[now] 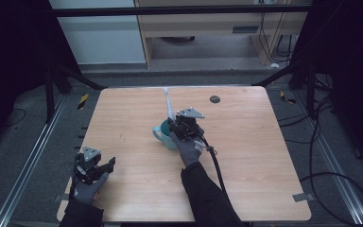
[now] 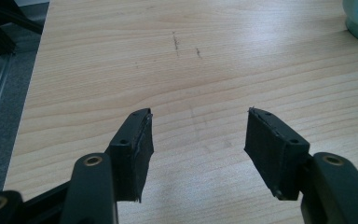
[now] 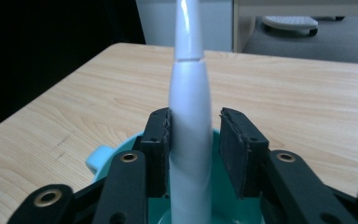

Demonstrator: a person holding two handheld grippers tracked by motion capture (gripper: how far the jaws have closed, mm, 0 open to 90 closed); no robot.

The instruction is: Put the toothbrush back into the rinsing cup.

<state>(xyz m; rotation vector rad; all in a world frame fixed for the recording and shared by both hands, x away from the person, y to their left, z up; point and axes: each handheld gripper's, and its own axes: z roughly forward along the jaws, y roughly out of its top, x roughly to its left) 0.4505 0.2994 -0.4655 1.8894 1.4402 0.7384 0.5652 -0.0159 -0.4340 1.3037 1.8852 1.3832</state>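
We look along the right gripper (image 3: 190, 149) at a white electric toothbrush (image 3: 189, 121) standing upright in a teal cup (image 3: 223, 205). Our two black jaws stand either side of its handle: the left pad lies against it, while a narrow gap shows between the handle and the right pad. The cup's handle (image 3: 99, 161) sticks out to the left. Beyond lies the wooden table (image 3: 298, 93), and past its far edge a grey floor (image 3: 335, 44) and a pale cabinet (image 3: 163, 25).

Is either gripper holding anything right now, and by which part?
Neither. The right gripper straddles the toothbrush handle, not clamping it; the left gripper is open.
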